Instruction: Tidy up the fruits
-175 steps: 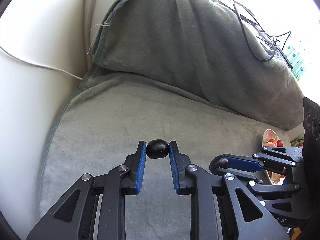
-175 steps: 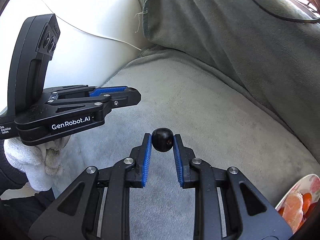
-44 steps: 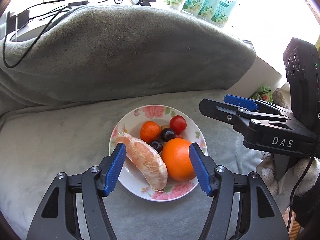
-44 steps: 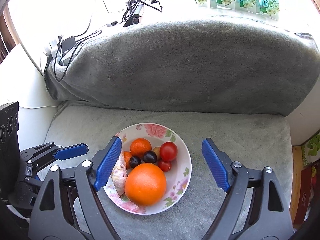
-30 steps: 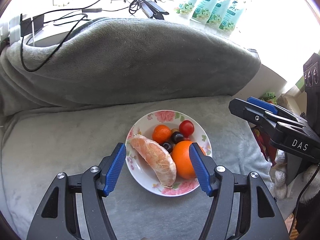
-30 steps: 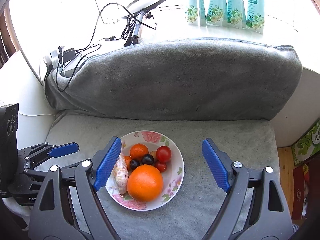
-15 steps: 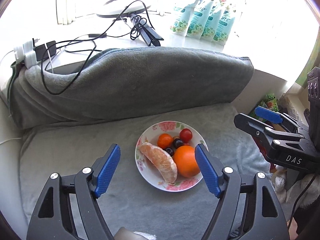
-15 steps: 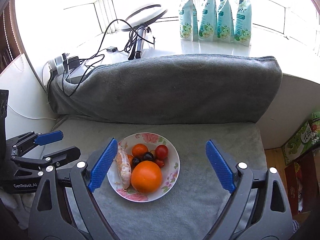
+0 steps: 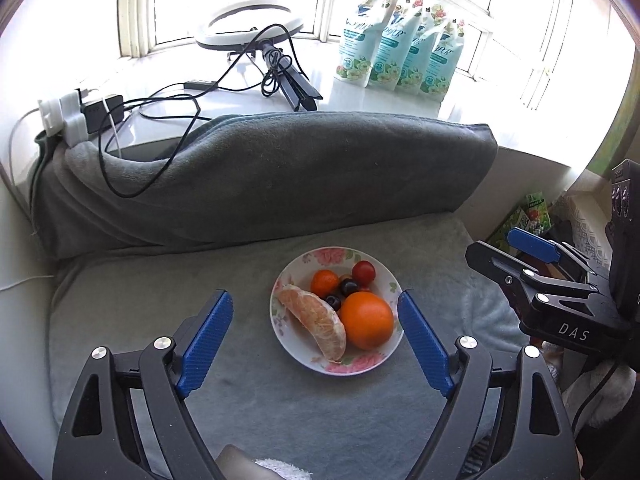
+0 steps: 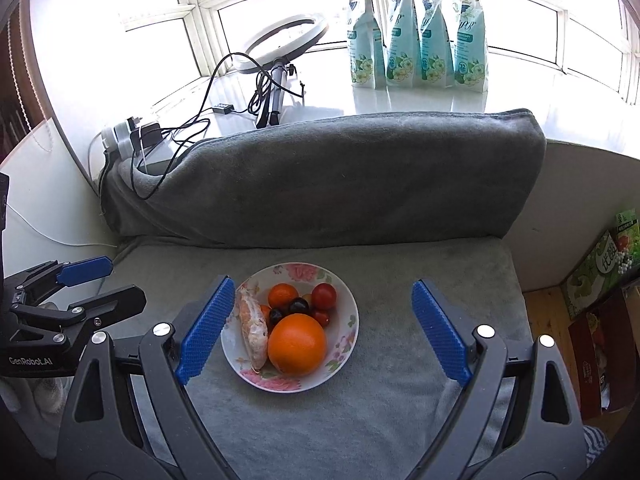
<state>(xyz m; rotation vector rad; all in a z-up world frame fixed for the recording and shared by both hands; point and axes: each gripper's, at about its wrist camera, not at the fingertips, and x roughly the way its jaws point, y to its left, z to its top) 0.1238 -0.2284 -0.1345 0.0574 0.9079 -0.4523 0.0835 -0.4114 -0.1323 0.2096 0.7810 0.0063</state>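
Note:
A floral plate [image 9: 280,312] [image 10: 345,344] rests on the grey seat cushion. It holds a large orange [image 9: 367,320] [image 10: 297,345], a peeled citrus segment [image 9: 316,320] [image 10: 252,328], a small tangerine [image 9: 325,282], a cherry tomato [image 9: 364,272] and dark grapes [image 9: 349,287]. My left gripper [image 9: 313,294] hangs above and short of the plate, its jaws opening with nothing between them. My right gripper [image 10: 323,282] is likewise raised, wide open and empty. Each gripper shows at the side of the other's view.
A grey blanket-covered back cushion [image 9: 280,176] stands behind the plate. On the sill behind lie a ring light [image 9: 250,28], cables and chargers [image 9: 100,110], and several teal pouches [image 9: 400,56]. Boxes [image 10: 600,264] stand on the floor at the right.
Both grippers have drawn back and up from the plate, which now looks smaller. The left jaws have spread wider. The dark grapes once held in each gripper are no longer between the jaws.

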